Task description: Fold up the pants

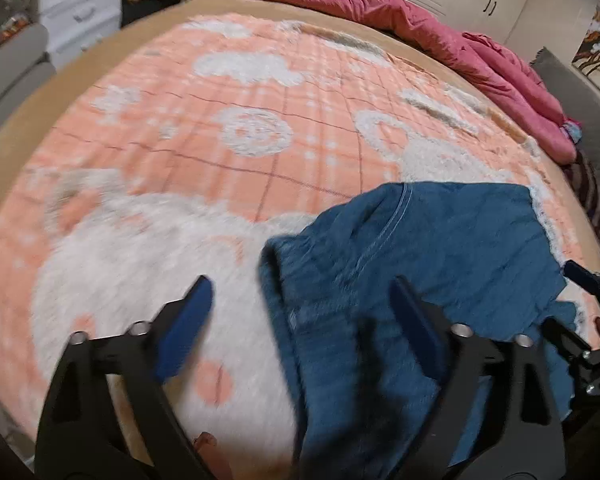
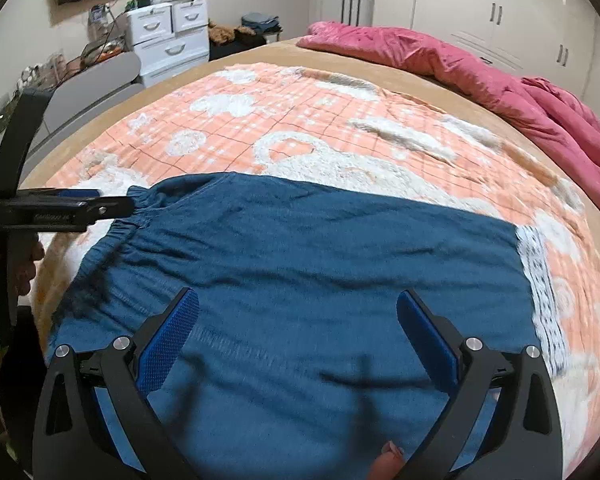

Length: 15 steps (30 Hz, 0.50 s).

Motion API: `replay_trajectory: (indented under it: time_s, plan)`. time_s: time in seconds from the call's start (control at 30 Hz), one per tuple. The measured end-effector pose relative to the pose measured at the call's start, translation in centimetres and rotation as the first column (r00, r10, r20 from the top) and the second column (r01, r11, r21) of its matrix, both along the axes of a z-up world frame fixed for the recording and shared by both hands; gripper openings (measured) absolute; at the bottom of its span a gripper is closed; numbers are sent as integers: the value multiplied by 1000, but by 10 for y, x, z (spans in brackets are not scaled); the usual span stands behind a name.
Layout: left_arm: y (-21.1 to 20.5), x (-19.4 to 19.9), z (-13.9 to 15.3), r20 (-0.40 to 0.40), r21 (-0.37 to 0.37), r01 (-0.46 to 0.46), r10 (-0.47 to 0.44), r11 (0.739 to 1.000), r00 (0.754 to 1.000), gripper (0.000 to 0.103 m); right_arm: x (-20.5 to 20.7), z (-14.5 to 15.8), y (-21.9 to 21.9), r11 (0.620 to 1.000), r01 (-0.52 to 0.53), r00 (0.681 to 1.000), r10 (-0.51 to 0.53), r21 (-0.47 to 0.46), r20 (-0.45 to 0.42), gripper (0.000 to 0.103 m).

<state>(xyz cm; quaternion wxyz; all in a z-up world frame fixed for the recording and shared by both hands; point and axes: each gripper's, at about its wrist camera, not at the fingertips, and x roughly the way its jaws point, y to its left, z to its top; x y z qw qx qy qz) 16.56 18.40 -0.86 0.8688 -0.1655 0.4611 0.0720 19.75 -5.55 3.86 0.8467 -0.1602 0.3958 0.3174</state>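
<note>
Blue pants (image 2: 300, 264) lie spread on the orange-and-white blanket (image 2: 308, 136), elastic waistband at the left, white lace hem (image 2: 538, 280) at the right. In the left wrist view the pants (image 1: 420, 260) lie rumpled at the lower right. My left gripper (image 1: 302, 296) is open, its jaws wide apart over the waistband edge; it also shows from the side in the right wrist view (image 2: 116, 204), next to the waistband. My right gripper (image 2: 298, 312) is open above the middle of the pants, holding nothing; its tip shows in the left wrist view (image 1: 580, 276).
A pink quilt (image 2: 480, 64) is bunched along the bed's far right side. White drawers (image 2: 168, 36) stand beyond the bed at the left, wardrobes (image 2: 500, 8) at the back right. Bare blanket (image 1: 220, 120) stretches beyond the pants.
</note>
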Motion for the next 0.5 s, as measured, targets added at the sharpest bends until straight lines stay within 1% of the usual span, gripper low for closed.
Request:
replay_trajectory:
  time_s: [0.07,0.17,0.2,0.27,0.33,0.4,0.5]
  plan:
    - [3,10,-7,-20,6,0,1,1000,1000,65,11,-3,4,1000,-16,1000,16,-3,-17,99]
    - [5,16,-18,-24,-21,-6,6,1000,1000,54,28,-6,12,998,-55,998,54,-8,-30,99]
    - [5,16,-21,-16,-29,-10,10,1000,1000,53,34,-7,15,998,-69,997,69,-12,-31,99]
    - [7,16,-22,8,-39,-19,20,999,1000,32,45,-9,23,993,-111,993,110,-27,-36,99]
    - [8,16,-22,43,-54,-20,23,998,999,28,58,-11,32,987,-156,987,154,-46,-40,99]
    - [6,13,-19,71,-46,-7,10,999,997,24,71,-14,38,982,-185,982,183,-47,-46,99]
    - [2,6,-12,124,-27,17,-13,999,992,23,90,-18,49,969,-241,970,237,-61,-59,99]
